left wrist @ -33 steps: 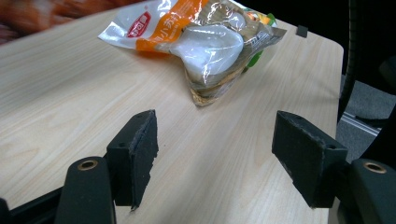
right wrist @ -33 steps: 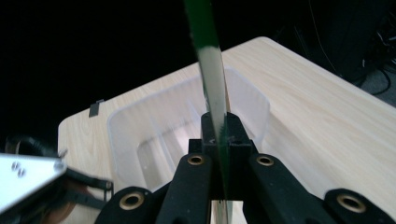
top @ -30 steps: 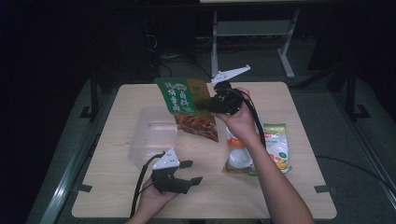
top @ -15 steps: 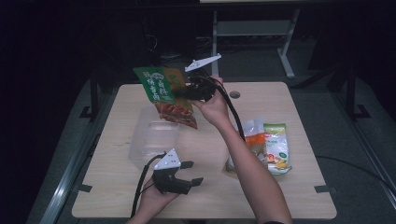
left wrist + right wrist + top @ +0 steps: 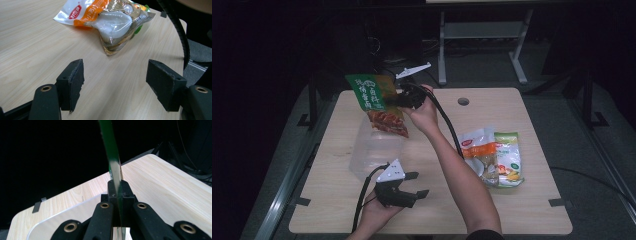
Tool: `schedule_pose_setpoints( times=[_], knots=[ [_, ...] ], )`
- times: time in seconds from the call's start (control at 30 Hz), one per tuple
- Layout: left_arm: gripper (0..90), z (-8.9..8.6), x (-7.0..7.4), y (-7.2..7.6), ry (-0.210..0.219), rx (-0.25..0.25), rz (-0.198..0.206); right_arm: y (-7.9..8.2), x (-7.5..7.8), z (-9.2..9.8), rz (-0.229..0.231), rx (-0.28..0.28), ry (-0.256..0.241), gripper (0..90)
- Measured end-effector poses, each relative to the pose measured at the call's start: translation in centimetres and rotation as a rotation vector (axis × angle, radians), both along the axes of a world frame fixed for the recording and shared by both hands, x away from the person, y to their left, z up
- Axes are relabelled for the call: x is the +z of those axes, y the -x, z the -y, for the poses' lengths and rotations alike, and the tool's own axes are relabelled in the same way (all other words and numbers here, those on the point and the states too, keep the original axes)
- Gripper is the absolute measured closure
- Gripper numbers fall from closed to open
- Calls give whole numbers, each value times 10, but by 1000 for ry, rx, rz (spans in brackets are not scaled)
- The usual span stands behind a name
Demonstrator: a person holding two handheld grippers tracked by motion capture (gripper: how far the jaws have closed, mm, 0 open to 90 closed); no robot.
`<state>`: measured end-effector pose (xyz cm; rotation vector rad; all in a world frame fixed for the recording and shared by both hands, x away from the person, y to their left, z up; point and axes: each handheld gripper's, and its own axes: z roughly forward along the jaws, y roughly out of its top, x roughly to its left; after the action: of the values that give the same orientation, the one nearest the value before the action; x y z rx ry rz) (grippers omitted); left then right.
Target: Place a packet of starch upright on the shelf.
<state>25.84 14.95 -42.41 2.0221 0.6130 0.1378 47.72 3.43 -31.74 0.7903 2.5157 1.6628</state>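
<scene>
Right gripper (image 5: 398,100) clamped on green snack bag (image 5: 373,93), held above clear tub (image 5: 372,150); bag's long axis slants, green top up-left, red end down-right. Bag moved left since earlier frames. Left gripper (image 5: 414,184) open, low over wooden bench (image 5: 522,210). Room dark.

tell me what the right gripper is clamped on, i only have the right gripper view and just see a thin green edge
Observer: It is a green snack bag with red food pictured on its lower half, held in the air by the right gripper.
Operator: what's under it
Observer: A clear plastic container on the table; the bag hangs over its far end.
Operator: and the left gripper
Observer: The left gripper is open, low over bare wood near the table's front edge.
Operator: anything else on the table
Observer: Two more bags lie overlapping at the right side.
</scene>
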Motion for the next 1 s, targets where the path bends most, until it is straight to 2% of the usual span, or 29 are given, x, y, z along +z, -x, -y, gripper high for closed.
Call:
schedule_pose_setpoints(
  times=[0.43, 0.57, 0.7, 0.9, 1.0],
  knots=[
    [295, -4, 2, -3, 17, 18, -1, -11, -38, -7, -67, -32, -81, 898],
    [296, -4, 3, -3, 5, 9, 11, -12, -49, -8, -63, -35, -41, 897],
    [295, -4, 2, -3, 7, 12, 6, -13, -57, -4, -74, -42, -57, 894],
    [293, -3, 2, -4, 16, 13, -8, -15, -58, 1, -96, -61, -43, 884],
    [292, -3, 2, -3, 15, 13, 0, -16, -56, 1, -101, -66, -9, 780]
  ],
)
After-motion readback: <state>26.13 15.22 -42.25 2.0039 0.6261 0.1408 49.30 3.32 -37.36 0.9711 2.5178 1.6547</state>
